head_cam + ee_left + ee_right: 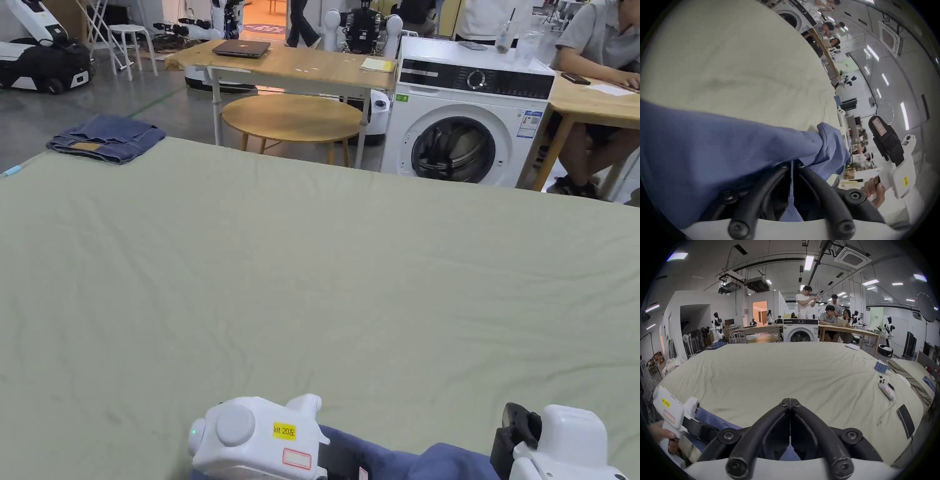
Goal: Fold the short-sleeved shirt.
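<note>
Item: short-sleeved shirt (730,146), blue — bunched at the near edge of the bed (325,281), between the two grippers and partly over the left one

Left gripper (792,164): jaws closed together with a thin fold of the blue cloth pinched between them; more of the cloth drapes over the jaws and runs off to its left

Right gripper (790,400): jaws closed tip to tip; whether any cloth is caught between them cannot be told, though blue cloth shows just beneath its body

Key relation: shirt lies low and close, at the person's side of the bed, its bulk nearer the left gripper; the bare stretch of sheet lies ahead of both — spreading it flat likely means carrying it forward and apart

Also on bed: folded jeans (106,139), far left corner
</note>
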